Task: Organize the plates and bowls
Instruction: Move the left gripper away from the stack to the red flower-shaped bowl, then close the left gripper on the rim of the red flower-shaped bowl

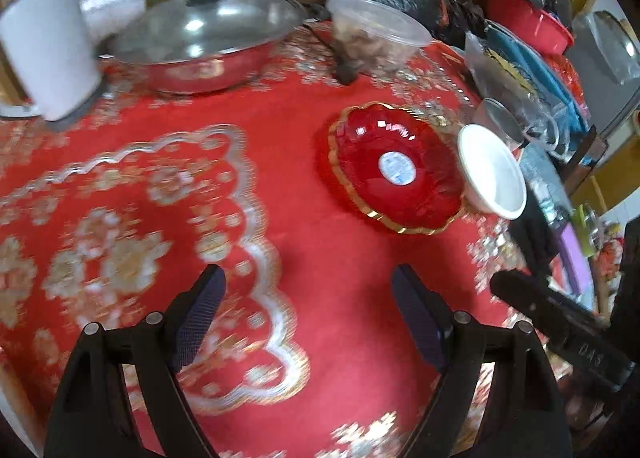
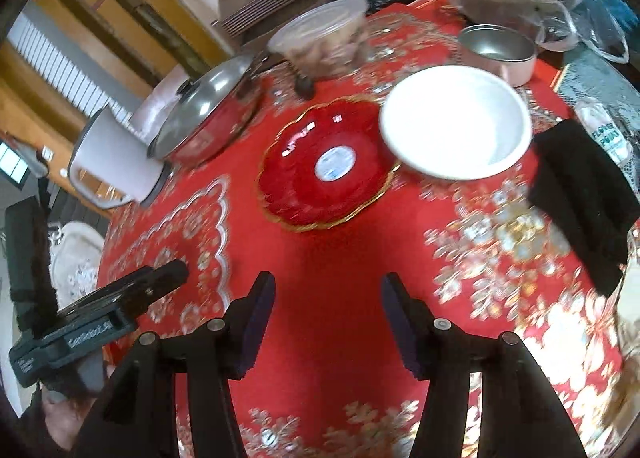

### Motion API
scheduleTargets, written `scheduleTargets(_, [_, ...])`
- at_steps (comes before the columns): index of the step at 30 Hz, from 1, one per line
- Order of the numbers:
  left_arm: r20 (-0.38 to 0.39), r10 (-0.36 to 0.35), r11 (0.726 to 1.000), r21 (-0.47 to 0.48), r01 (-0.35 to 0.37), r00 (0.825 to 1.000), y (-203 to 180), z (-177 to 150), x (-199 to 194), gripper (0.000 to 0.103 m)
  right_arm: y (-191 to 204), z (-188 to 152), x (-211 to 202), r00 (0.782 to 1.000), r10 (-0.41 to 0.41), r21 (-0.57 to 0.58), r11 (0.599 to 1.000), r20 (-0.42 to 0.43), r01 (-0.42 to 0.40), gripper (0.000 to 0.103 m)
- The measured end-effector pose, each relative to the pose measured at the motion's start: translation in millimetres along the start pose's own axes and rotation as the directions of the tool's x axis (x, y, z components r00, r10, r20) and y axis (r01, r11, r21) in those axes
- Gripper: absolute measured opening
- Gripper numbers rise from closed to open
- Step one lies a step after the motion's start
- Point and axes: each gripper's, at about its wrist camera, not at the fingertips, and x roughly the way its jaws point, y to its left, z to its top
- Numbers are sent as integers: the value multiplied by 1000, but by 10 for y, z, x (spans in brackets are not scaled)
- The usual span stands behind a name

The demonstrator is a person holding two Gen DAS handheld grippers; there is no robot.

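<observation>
Both the left gripper and the right gripper hang with fingers apart, holding nothing, above the red tablecloth. A white bowl sits just beside a red gold-rimmed plate.

Red tablecloth everywhere, scattered with gold and silver flowers and a scalloped silver border; on it a translucent red plate with a wavy gold rim and a round white-and-blue sticker at its centre; beside it a plain white bowl; shiny silver wok; black grippers with dark textured pads
</observation>
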Motion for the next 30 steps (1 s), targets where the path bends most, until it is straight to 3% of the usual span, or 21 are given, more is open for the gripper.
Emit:
scheduleTargets(3, [-19, -13, 999, -51, 12, 1000, 12, 102, 182, 85, -107, 93, 35, 1000, 2, 14, 1000, 4, -2, 56])
scheduleTargets(9, [-25, -18, 999, -51, 17, 1000, 17, 276, 453, 85, -186, 221, 194, 1000, 13, 20, 1000, 16, -14, 48])
scheduleTargets(12, [-25, -19, 998, -59, 18, 1000, 13, 392, 532, 85, -240, 271, 320, 1000, 23, 43, 999, 16, -24, 33])
scheduleTargets(19, [-54, -26, 998, -55, 23, 998, -46, 622, 743, 85, -386, 400, 590, 1000, 23, 105, 994, 7, -24, 33])
scheduleTargets(27, [-65, 52, 999, 9, -51, 997, -133, 770, 975, 85, -434, 570, 729, 1000, -16, 129, 991, 3, 16, 33])
scheduleTargets(30, [-65, 66, 997, 38, -64, 996, -193, 784, 1029, 85, -434, 608, 802, 1000, -24, 126, 992, -6, 25, 19])
